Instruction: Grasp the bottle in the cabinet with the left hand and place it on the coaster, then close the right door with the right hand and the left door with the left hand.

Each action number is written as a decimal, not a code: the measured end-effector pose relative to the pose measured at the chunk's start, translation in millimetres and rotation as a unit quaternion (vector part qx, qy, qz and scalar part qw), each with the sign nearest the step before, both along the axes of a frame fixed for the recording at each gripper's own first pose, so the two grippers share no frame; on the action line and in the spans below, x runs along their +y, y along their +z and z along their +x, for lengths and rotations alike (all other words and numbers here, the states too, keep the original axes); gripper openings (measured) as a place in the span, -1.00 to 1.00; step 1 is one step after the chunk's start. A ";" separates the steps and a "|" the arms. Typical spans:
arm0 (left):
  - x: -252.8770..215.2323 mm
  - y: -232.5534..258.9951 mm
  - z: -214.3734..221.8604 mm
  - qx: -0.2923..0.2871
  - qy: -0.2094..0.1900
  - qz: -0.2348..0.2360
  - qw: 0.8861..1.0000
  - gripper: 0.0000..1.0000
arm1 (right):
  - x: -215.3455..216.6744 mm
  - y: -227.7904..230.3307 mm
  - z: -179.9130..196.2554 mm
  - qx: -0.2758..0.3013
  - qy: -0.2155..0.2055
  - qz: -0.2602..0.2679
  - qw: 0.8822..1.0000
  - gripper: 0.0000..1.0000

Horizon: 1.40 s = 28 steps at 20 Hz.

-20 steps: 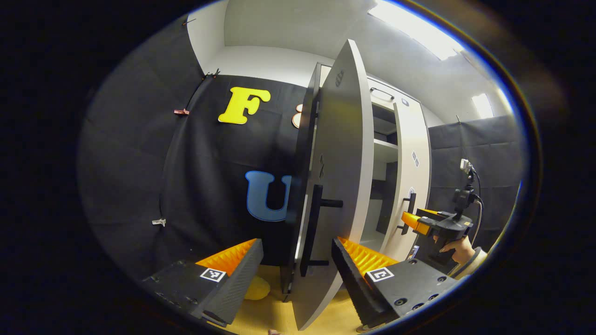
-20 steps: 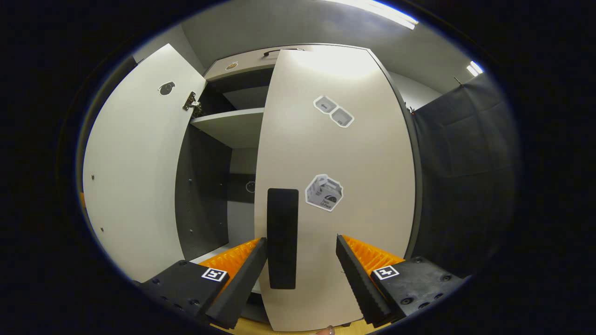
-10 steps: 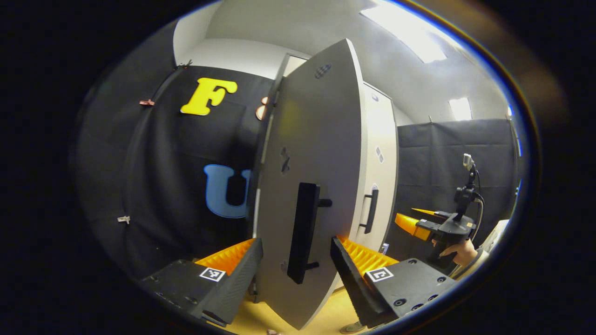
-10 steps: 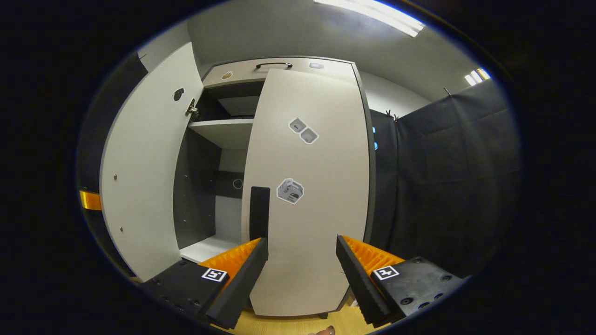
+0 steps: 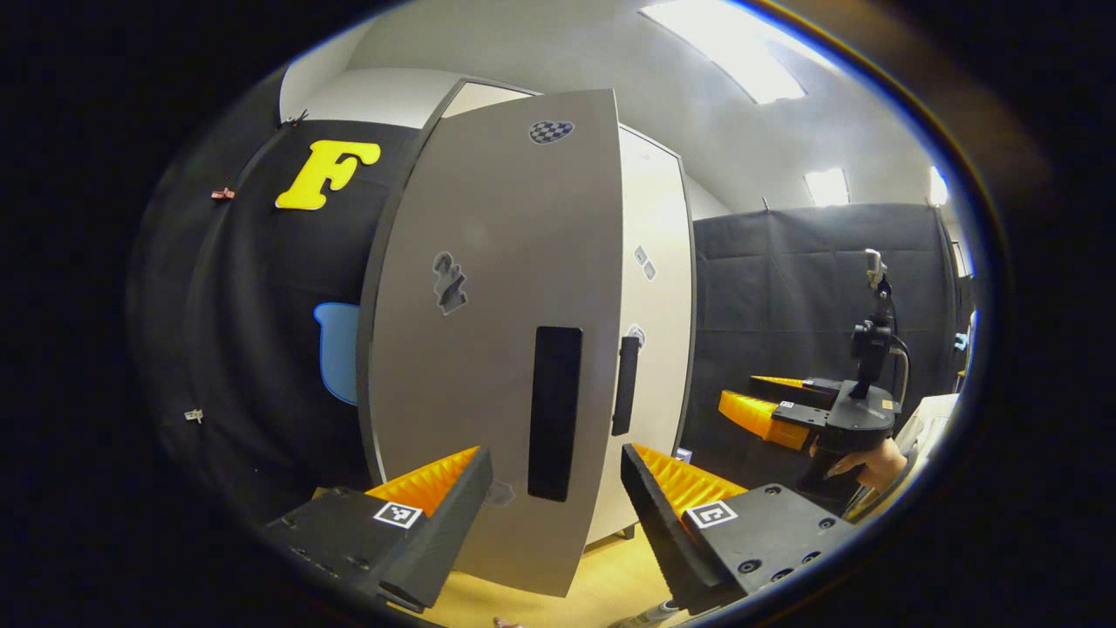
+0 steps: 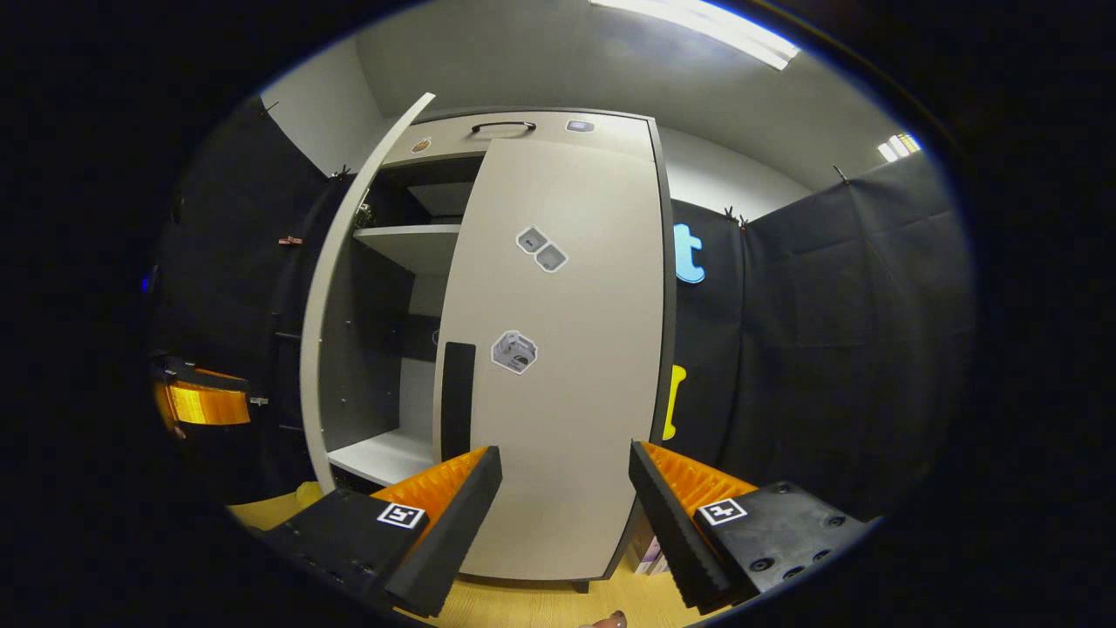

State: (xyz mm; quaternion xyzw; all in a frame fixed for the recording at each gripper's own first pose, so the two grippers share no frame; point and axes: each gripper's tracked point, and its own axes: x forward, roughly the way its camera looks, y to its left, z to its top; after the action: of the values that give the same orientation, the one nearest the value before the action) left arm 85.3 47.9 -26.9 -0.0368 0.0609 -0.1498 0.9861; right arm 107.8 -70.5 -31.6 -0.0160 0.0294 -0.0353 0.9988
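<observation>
The left cabinet door stands partly ajar, its front face turned to my left gripper. That gripper is open, and the door's black handle rises just past the gap between its fingers. In the right gripper view the same left door shows edge-on, with the shelves bare behind it. The right door lies flush with the cabinet, its handle up and left of my open right gripper, which holds nothing and hangs back from it.
A hand holds the right gripper off to the right in the left gripper view. The left gripper appears far left in the right gripper view. A small yellow thing lies on the wooden table by the cabinet's foot.
The left door has swung a long way toward shut, with my left gripper following it. The right door went flush, and my right gripper drew back from its handle.
</observation>
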 end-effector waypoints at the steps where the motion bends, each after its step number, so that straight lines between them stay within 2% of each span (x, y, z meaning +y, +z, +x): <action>1: -4.9 0.7 -0.8 0.000 -0.002 -0.003 1.000 0.88 | -0.1 -1.5 -1.8 0.004 0.003 0.003 1.000 0.94; 9: -21.5 -5.7 0.2 0.001 0.015 0.027 1.000 0.89 | -4.4 3.5 -15.1 0.009 0.010 0.011 1.000 0.94; 18: -22.4 -10.9 1.2 0.006 0.027 0.015 1.000 0.89 | -11.0 7.2 -26.8 0.013 0.006 0.005 1.000 0.94; 28: -21.0 -10.1 2.5 0.003 0.030 0.027 0.999 0.89 | -6.3 9.0 -27.8 0.012 0.011 0.007 1.000 0.94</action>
State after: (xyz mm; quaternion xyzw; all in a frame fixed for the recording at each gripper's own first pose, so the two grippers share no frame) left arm 87.8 27.0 -37.0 -0.0126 0.0668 -0.1188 0.9906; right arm 80.0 -76.8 -22.6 -0.0096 0.0412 -0.0238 0.9988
